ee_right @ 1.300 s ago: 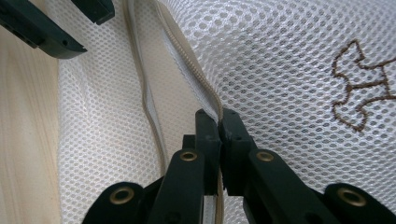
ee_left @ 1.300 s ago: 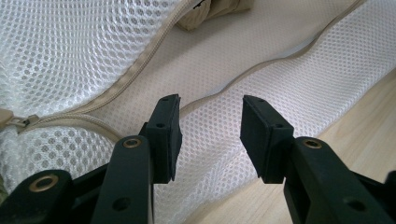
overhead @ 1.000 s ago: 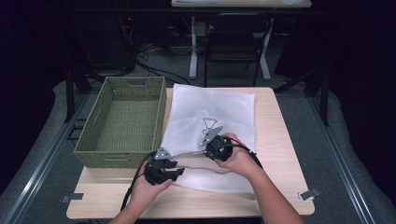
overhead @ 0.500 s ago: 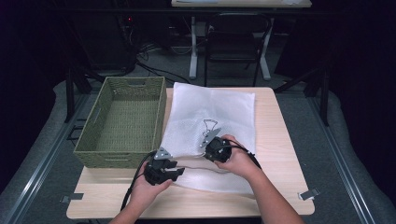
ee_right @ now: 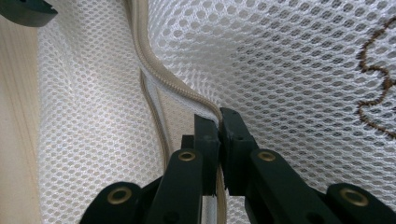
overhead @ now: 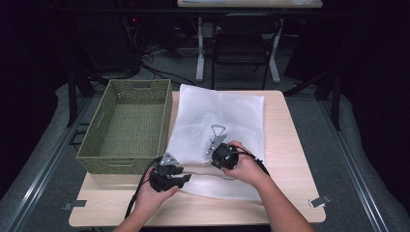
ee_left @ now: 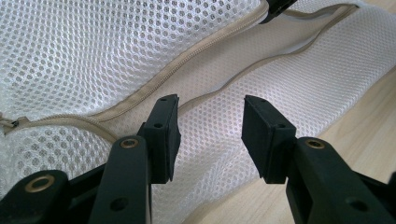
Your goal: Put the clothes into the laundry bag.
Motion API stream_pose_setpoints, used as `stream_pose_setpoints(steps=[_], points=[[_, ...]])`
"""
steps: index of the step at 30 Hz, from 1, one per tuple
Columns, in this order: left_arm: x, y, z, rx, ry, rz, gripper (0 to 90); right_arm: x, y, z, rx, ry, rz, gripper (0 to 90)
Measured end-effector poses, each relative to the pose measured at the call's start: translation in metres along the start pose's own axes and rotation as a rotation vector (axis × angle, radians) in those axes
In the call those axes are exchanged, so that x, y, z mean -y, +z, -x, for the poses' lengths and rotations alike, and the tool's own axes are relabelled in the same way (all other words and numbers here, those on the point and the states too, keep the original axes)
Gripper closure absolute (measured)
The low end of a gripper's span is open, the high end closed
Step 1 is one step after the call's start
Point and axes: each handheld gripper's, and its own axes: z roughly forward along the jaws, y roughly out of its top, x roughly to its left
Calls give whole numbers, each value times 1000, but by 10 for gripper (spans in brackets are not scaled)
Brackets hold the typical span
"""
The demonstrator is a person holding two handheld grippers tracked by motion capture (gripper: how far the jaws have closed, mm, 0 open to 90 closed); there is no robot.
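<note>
Lying flat on the light wooden surface (overhead: 295, 145), the white mesh laundry bag (overhead: 217, 116) has its beige zipper (ee_left: 154, 88) partly undone along the near edge. The right claw (ee_right: 218, 123) is pinched tight on the zipper's upper edge, its jaws nearly meeting with the tape caught between them. That grip is plain in the right gripper view, which also shows brown stitching (ee_right: 378, 88) on the mesh off to the claw's right; from above the person's hand hides the contact. The left claw (ee_left: 210, 126) stands partly open, jaws apart with nothing pressed between them, hovering just over the lower flap of mesh below the zipper. In the high view the left claw (overhead: 169, 176) sits near the bag's front corner, and a green woven basket (overhead: 96, 140) lies beyond it, just beside the bag.
</note>
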Motion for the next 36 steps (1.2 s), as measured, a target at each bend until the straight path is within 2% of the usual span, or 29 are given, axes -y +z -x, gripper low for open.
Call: stream_pose_setpoints(steps=[10, 22, 29, 36], points=[[1, 1, 1, 1, -5, -2, 560, 0, 0, -1, -21, -6, 1, 798], [1, 0, 0, 5, 0, -4, 551, -1, 1, -3, -51, -15, 2, 666], [1, 0, 0, 5, -2, -3, 550, -6, -10, -4, -77, -25, 32, 590], [1, 0, 0, 6, -3, -1, 549, -10, -21, -5, -78, -37, 55, 541]])
